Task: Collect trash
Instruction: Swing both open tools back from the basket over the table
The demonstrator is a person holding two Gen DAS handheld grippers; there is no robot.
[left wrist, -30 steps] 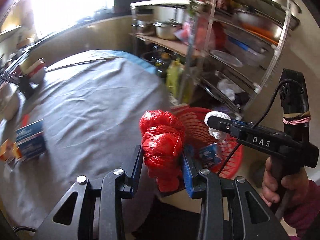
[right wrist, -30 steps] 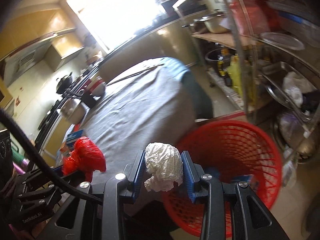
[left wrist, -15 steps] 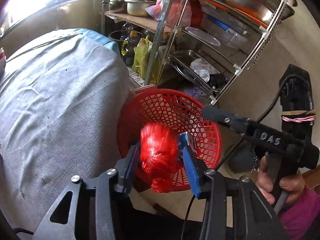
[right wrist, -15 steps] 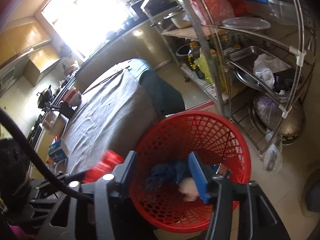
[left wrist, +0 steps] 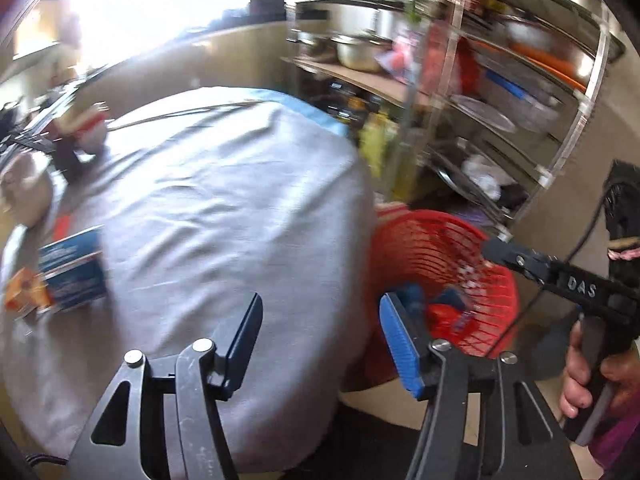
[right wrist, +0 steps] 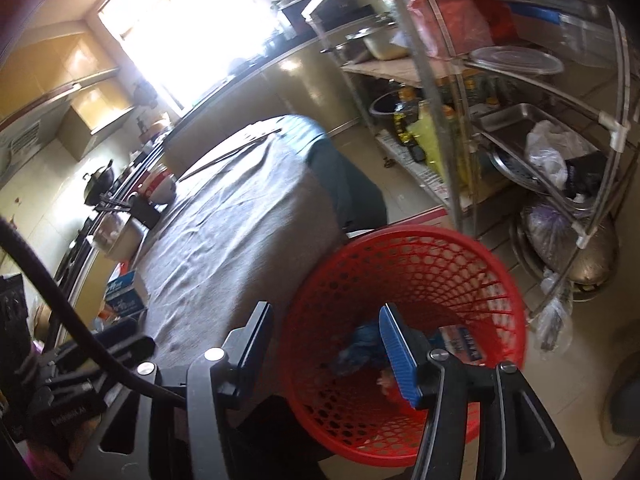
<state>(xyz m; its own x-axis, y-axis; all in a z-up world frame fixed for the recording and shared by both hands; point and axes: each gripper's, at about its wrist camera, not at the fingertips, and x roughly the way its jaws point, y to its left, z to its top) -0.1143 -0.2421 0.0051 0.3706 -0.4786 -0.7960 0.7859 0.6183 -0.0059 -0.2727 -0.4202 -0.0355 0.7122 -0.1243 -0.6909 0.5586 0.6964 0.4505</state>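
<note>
Red basket on the floor just beside the grey-clothed table, holding a red bag and blue scraps. Left gripper half open, jaws just widened, empty, over the table edge. Right gripper also parted, empty, above the basket.

L tool jaws just opened, empty; red bag in basket.

the basket stands on the floor just right of the cloth-covered bench, trash in it. behind it stands the rack. boxes lie at the bench's left edge.
</note>
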